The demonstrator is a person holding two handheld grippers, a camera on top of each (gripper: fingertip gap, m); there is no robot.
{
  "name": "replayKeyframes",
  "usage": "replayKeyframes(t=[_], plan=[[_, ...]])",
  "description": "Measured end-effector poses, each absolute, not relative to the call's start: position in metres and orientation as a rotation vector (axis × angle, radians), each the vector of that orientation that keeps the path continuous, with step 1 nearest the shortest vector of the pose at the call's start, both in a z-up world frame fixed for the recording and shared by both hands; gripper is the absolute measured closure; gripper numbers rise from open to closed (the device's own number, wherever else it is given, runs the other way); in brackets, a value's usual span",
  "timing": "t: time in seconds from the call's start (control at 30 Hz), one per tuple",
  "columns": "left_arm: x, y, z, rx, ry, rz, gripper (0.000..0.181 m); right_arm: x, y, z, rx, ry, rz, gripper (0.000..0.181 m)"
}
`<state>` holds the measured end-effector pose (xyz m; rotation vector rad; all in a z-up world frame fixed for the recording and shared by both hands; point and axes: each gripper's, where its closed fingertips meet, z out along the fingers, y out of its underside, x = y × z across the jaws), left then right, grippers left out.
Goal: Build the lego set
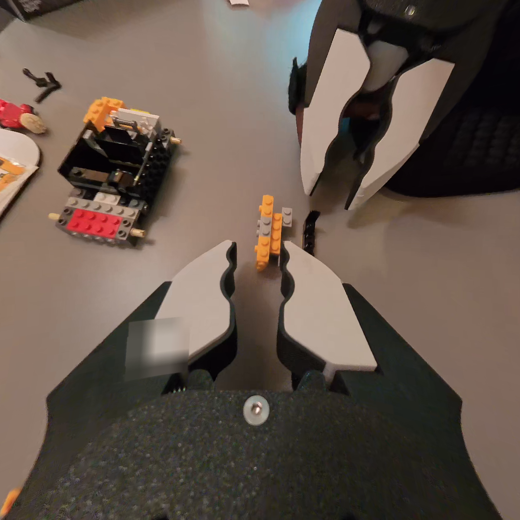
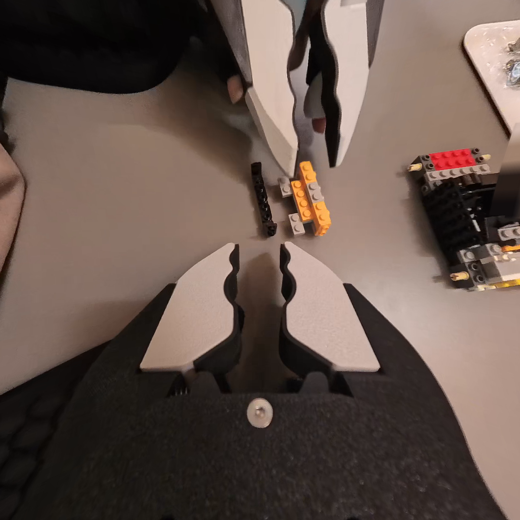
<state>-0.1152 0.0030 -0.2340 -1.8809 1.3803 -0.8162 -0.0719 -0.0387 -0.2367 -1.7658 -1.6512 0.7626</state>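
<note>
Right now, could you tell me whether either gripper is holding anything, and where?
Nothing is held: the left gripper and right gripper are both open and empty.

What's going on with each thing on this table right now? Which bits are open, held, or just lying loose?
Left gripper: open, holding nothing.
Right gripper: open, holding nothing.
Orange and grey sub-assembly: partly built, flat on the table, ungripped.
Black beam: loose, lying beside the sub-assembly.
Vehicle chassis: partly built, resting on the table, wheel pins bare.
Instruction booklet: lying at the table's edge.
</note>
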Motion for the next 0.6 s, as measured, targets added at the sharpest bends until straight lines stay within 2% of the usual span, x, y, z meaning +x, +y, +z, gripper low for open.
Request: replayKeyframes(t=[0.1,0.6], plan=[[-0.106,-0.001,-0.244,-1.907,1.471,-0.839,0.162,-0.072,-0.038,-0.236,-1.751,-1.651,0.733,0.155],[-0.108,-0.016,-0.218,-1.961,1.349,-1.076,0.163,-0.084,-0.031,-0.247,-1.712,-1.695,0.706,0.157]])
